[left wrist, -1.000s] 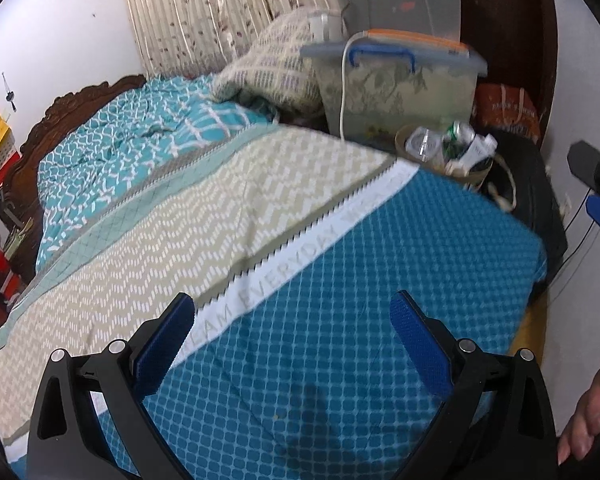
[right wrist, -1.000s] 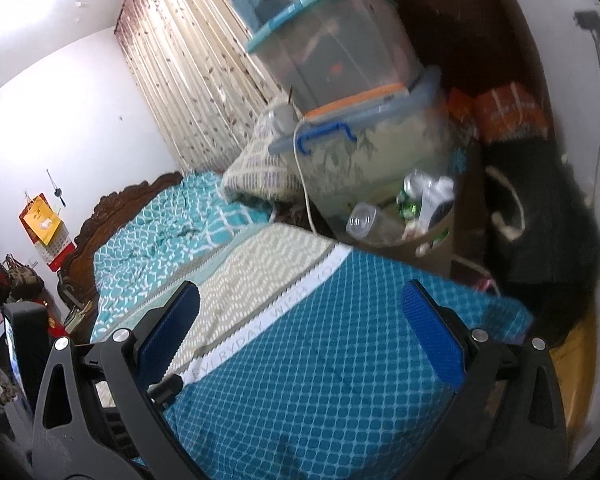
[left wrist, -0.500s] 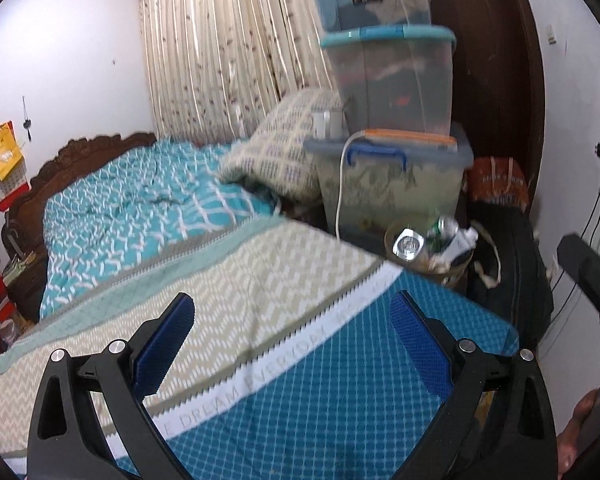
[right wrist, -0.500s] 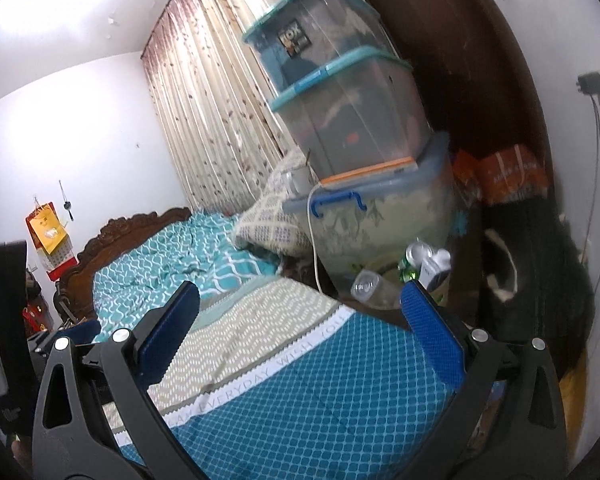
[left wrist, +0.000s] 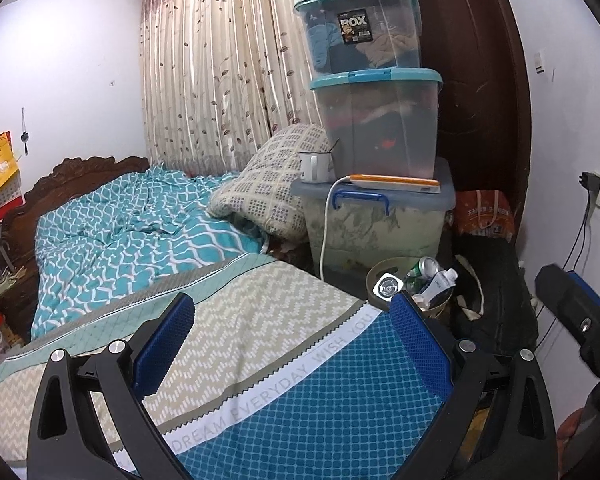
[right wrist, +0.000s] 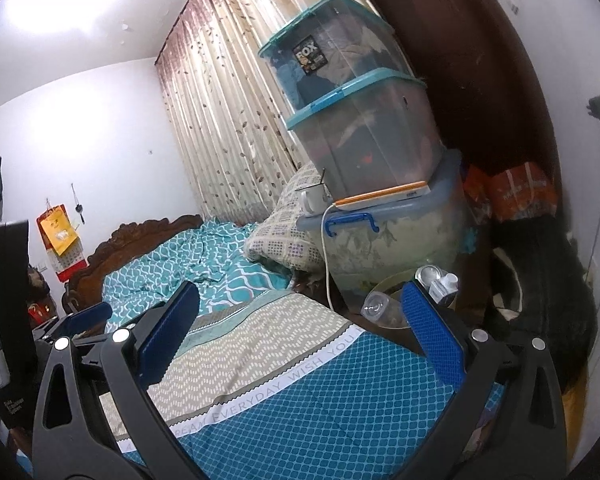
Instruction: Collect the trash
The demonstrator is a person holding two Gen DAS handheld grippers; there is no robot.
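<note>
A small round trash bin (left wrist: 380, 274) stands on the floor past the bed's far corner, holding a clear plastic bottle (left wrist: 387, 286), a drink can (left wrist: 428, 267) and a white carton (left wrist: 440, 283). The bin also shows in the right wrist view (right wrist: 392, 282), with the bottle (right wrist: 376, 306) and carton (right wrist: 444, 284). My left gripper (left wrist: 290, 326) is open and empty above the bed. My right gripper (right wrist: 300, 312) is open and empty above the bed too; it shows at the right edge of the left wrist view (left wrist: 572, 312).
The bed (left wrist: 260, 340) has a teal, beige and blue quilt. A pillow (left wrist: 272, 188) leans on three stacked storage boxes (left wrist: 376, 120) with a mug (left wrist: 314, 167) and a charging tablet on them. A black bag (left wrist: 496, 280) sits by the wall.
Both grippers have tilted upward, so the views rose from the quilt to the stacked boxes and curtain. Both stay open and empty.
</note>
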